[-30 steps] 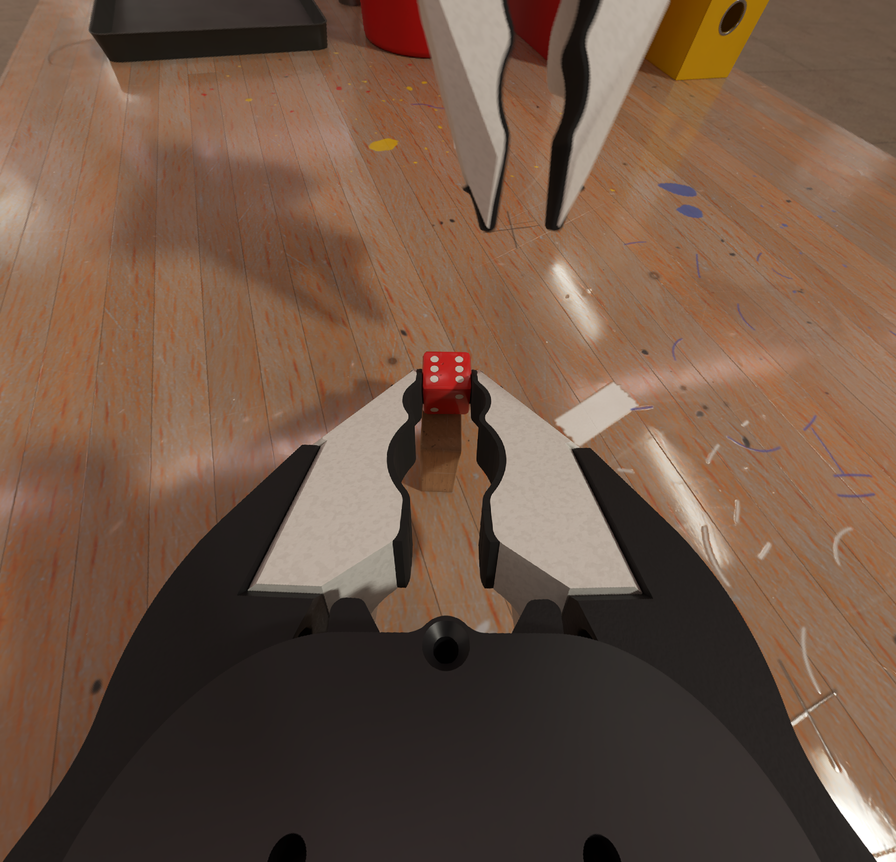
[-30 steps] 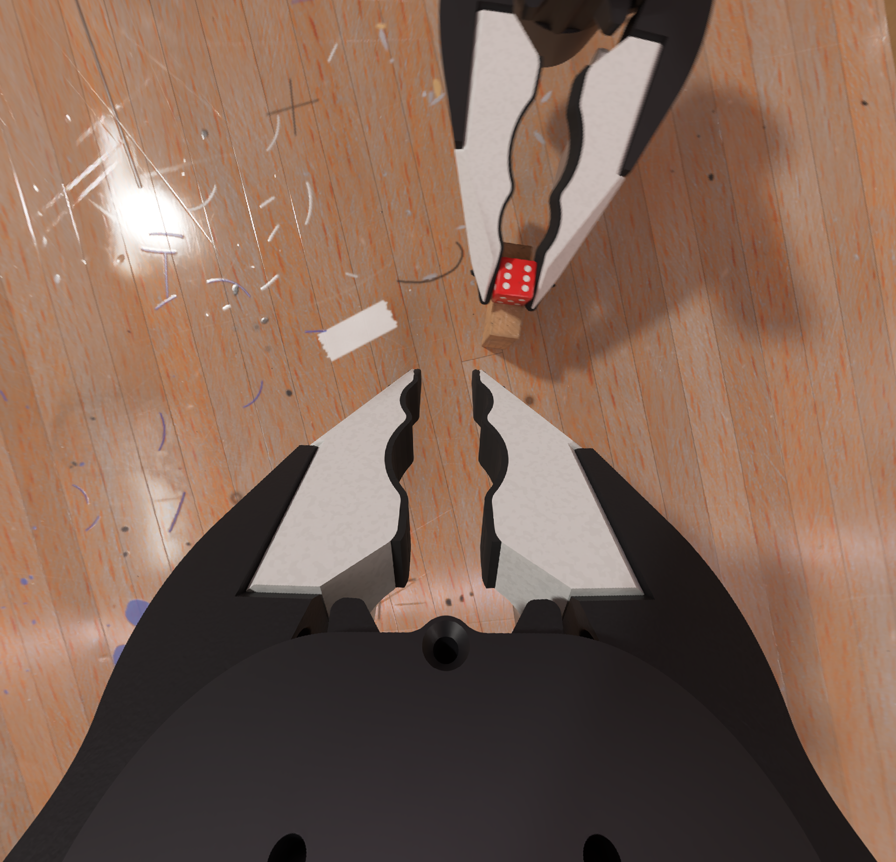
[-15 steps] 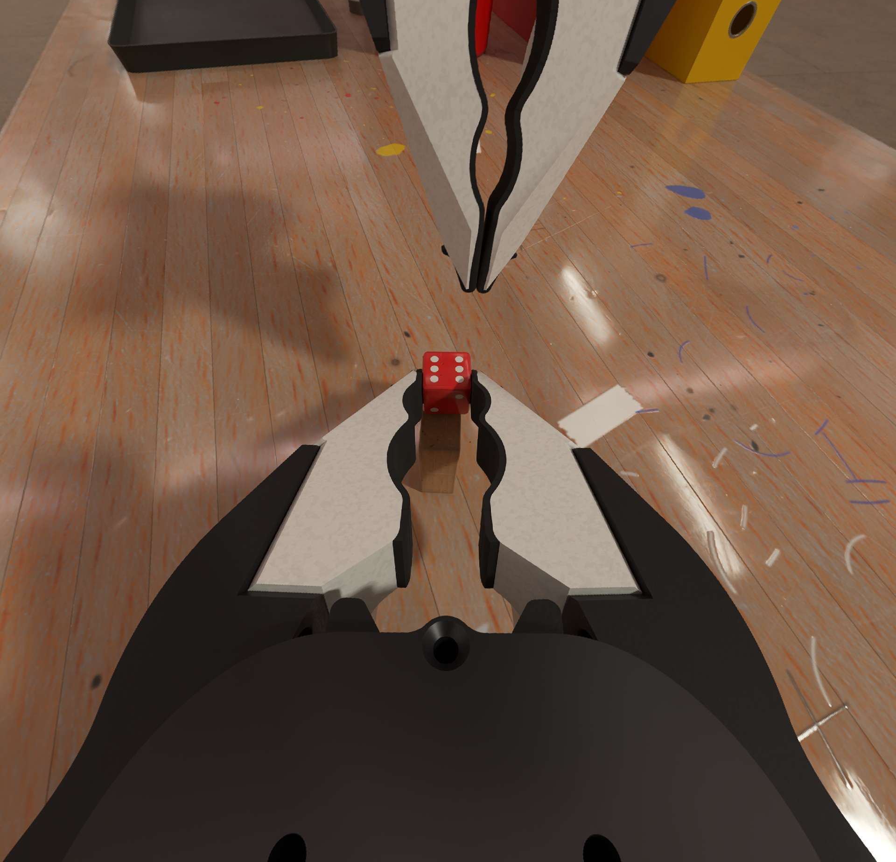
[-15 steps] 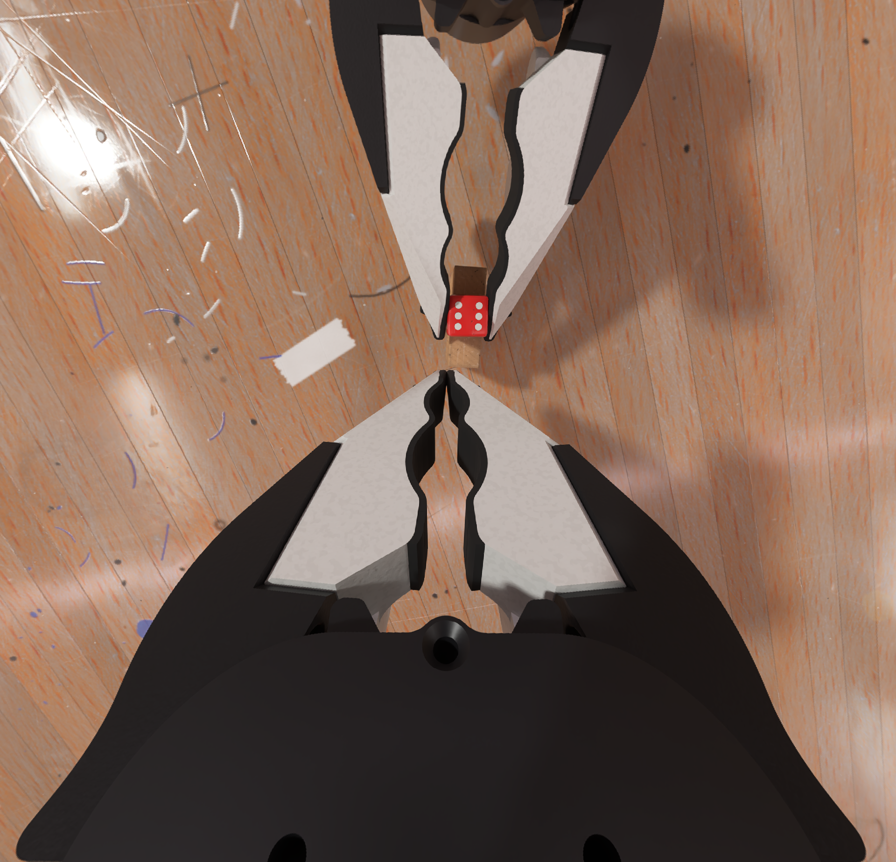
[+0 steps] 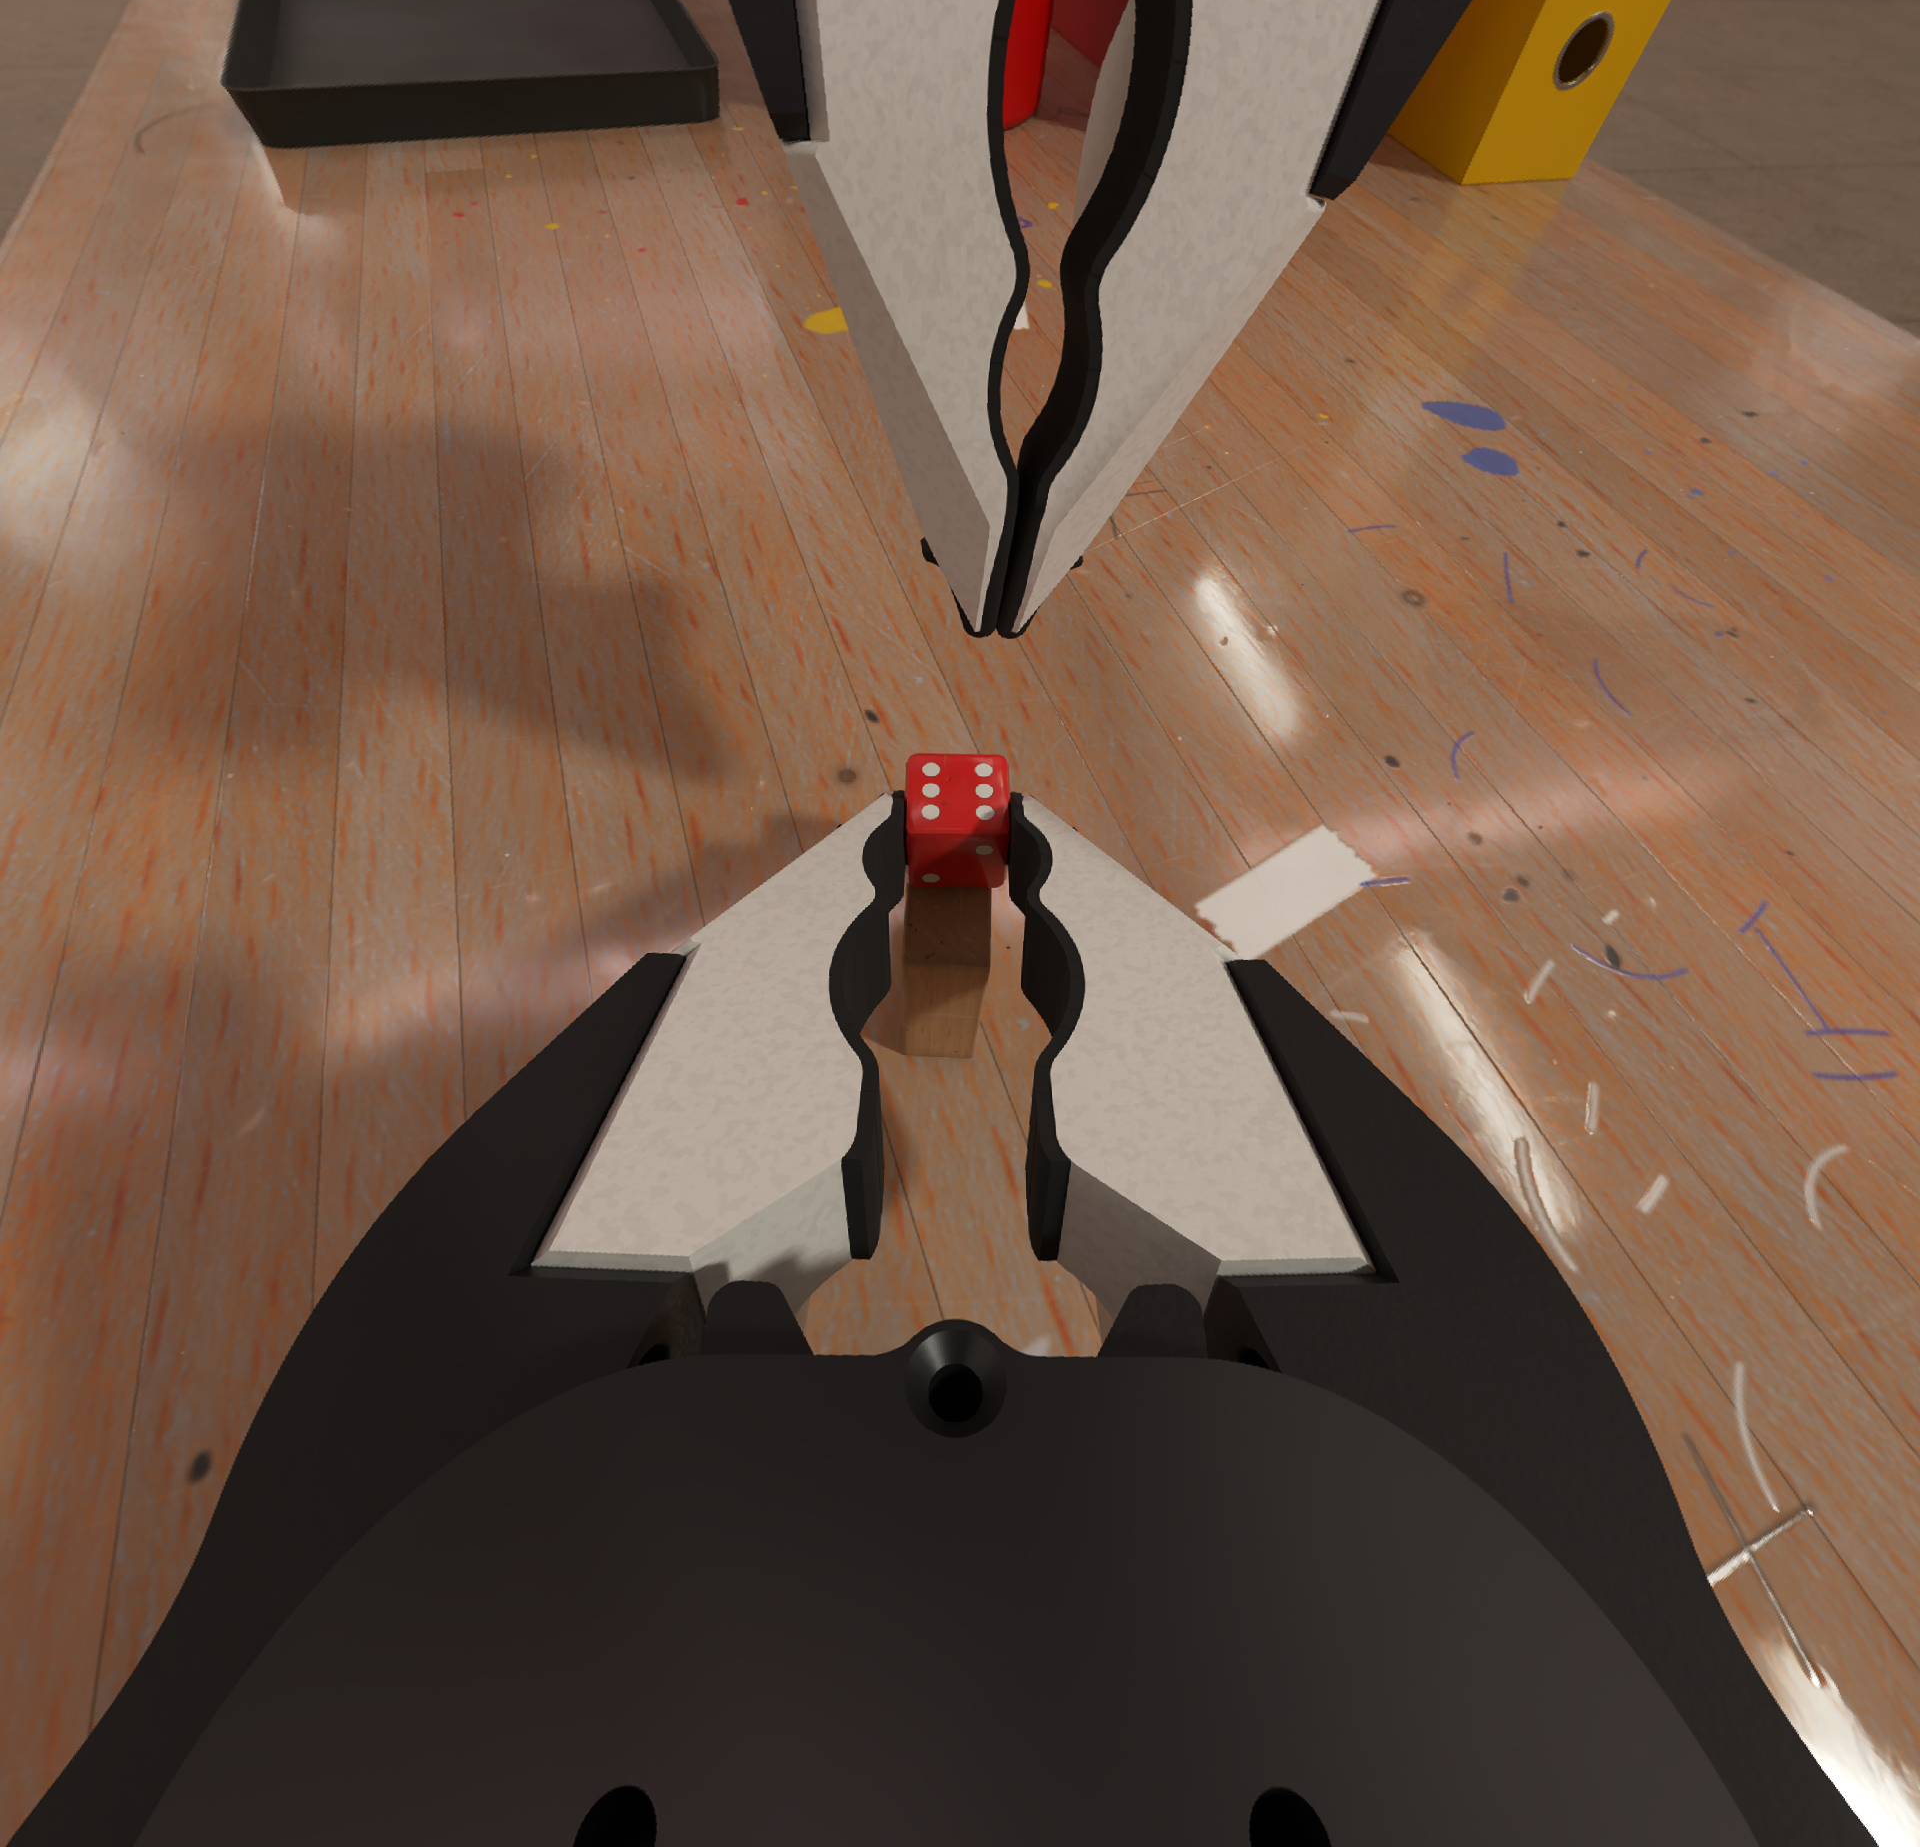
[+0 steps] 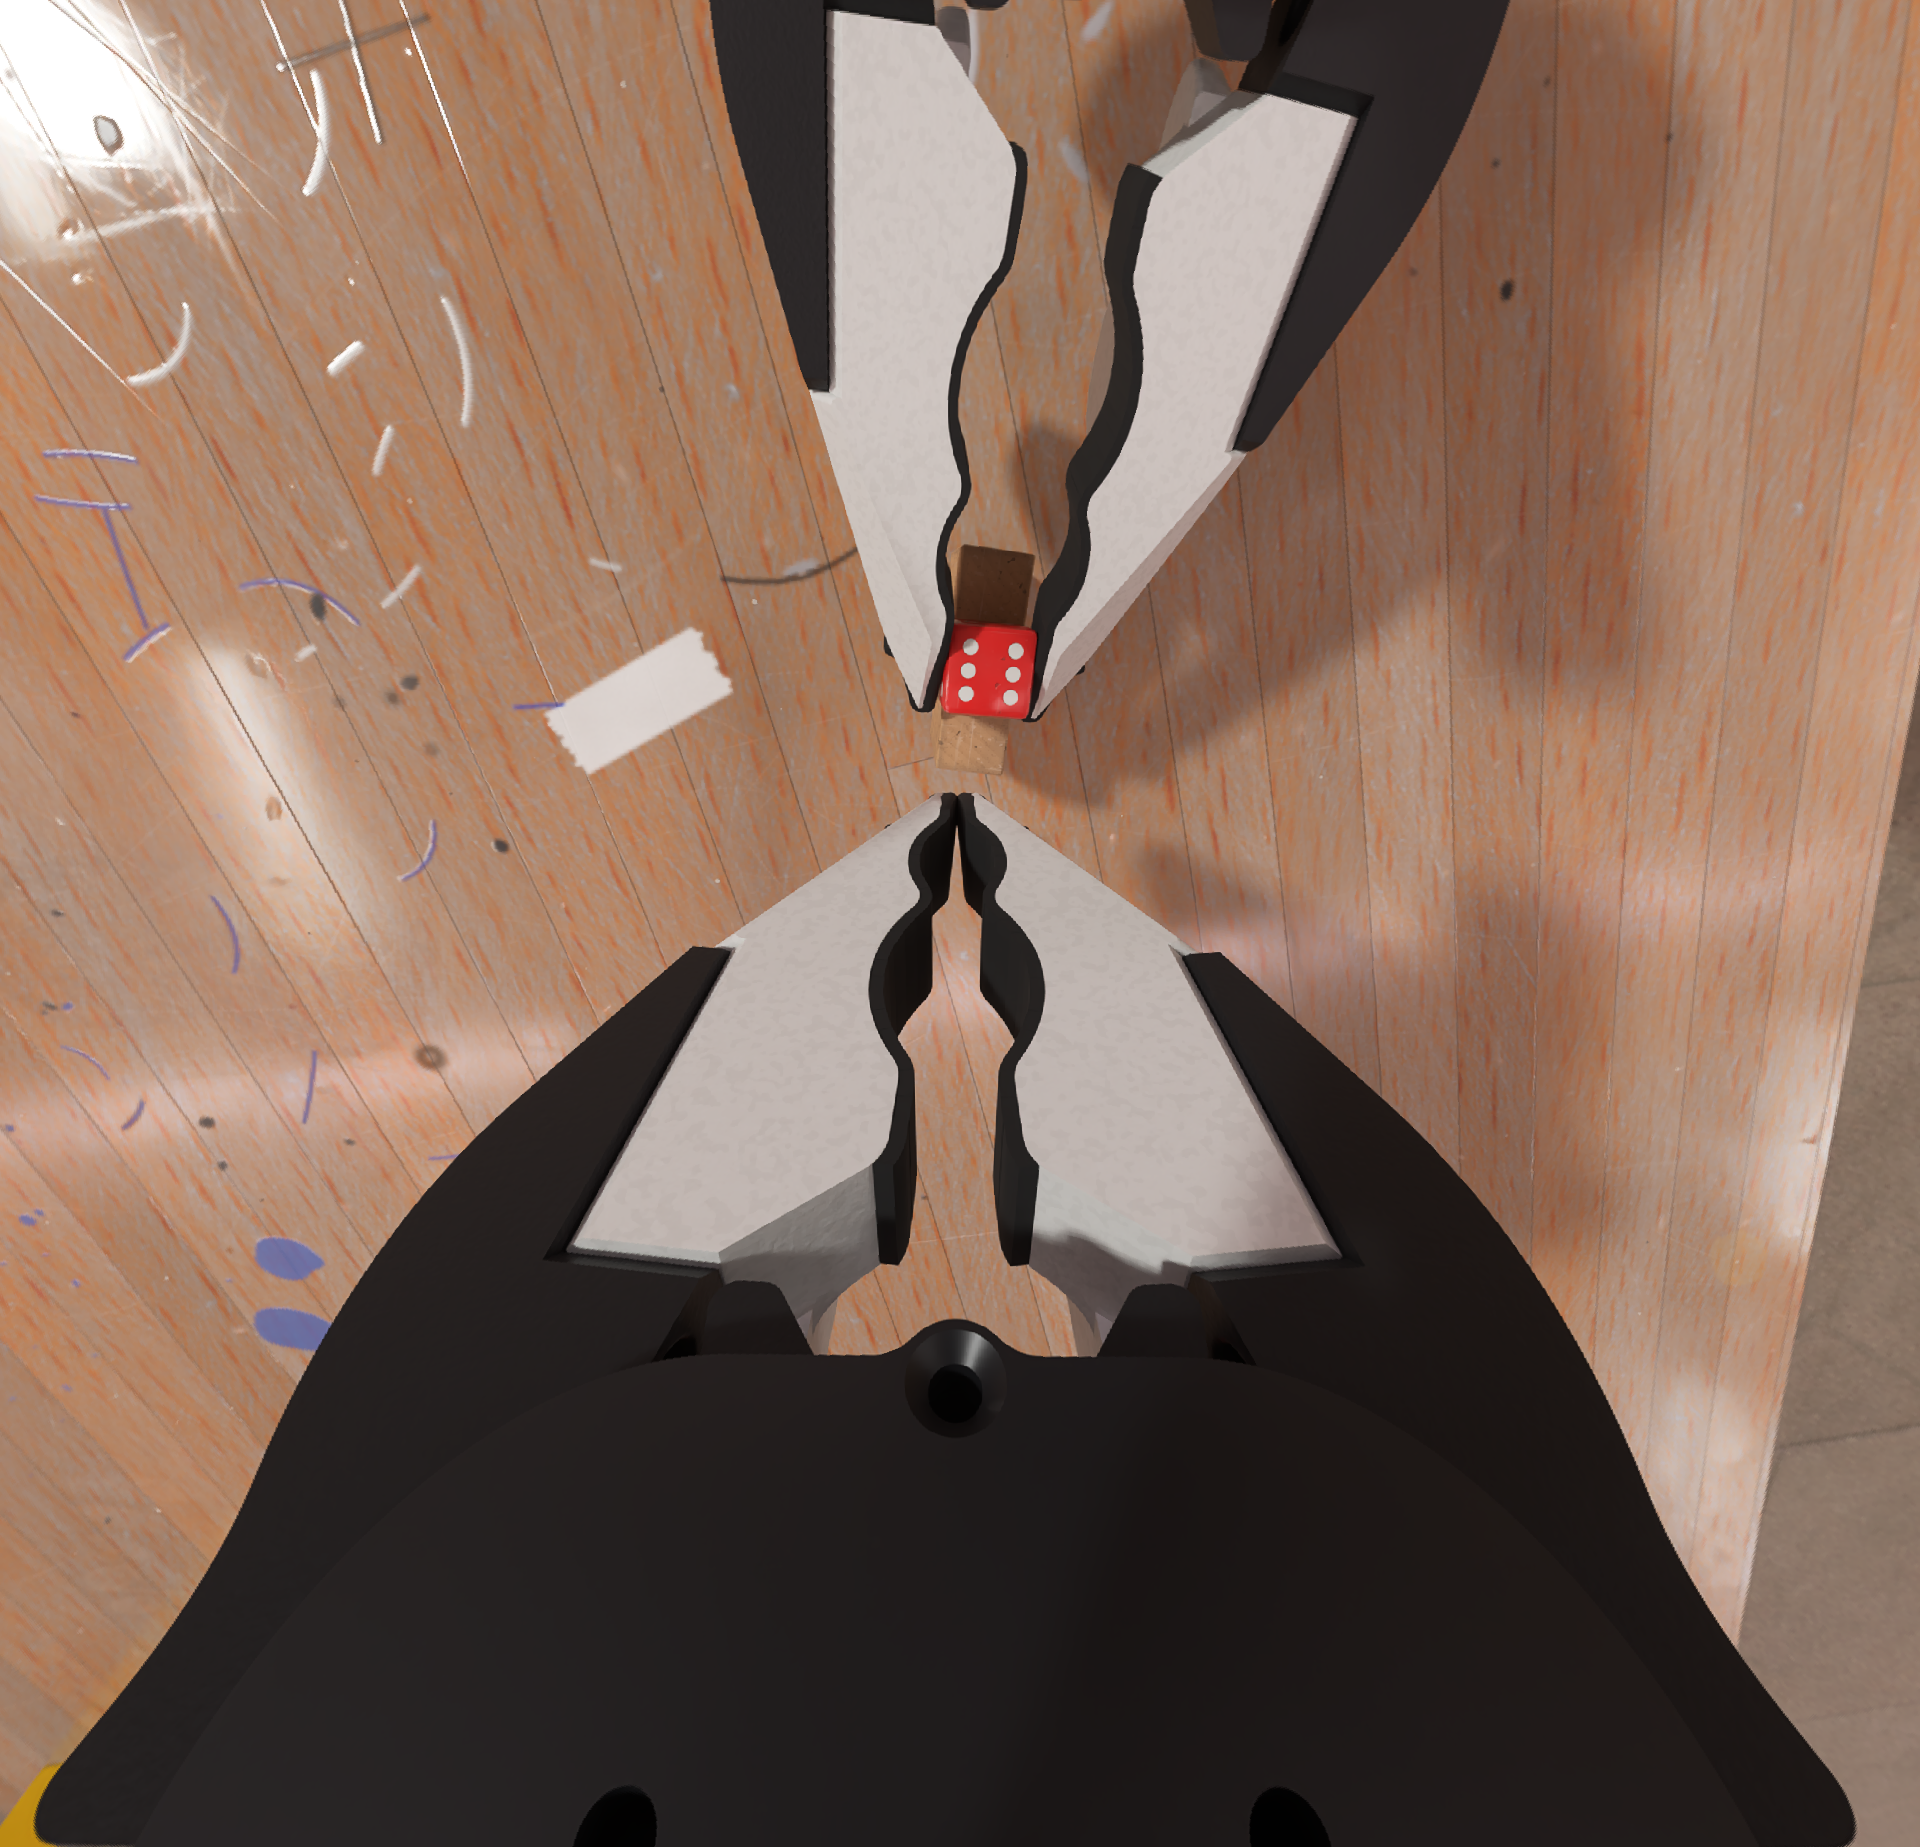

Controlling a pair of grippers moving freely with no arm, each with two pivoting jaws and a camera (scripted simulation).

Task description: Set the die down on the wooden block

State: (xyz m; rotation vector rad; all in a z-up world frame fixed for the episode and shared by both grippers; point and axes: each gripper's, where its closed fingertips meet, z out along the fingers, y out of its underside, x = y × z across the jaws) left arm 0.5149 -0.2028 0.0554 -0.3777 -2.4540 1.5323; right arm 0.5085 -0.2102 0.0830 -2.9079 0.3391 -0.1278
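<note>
Die (image 5: pixel 957 818) sits pinched in the left gripper (image 5: pixel 957 810) above the wooden block (image 5: pixel 943 976); right gripper (image 6: pixel 954 808) hovers near, pressed together.

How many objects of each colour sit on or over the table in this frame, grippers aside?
Red: 2, the die and a red container at the far end.
Black: 1, the tray.
Yellow: 1, the box.
Brown: 1, the block.
White: 1, the tape.
Total: 6.
</note>
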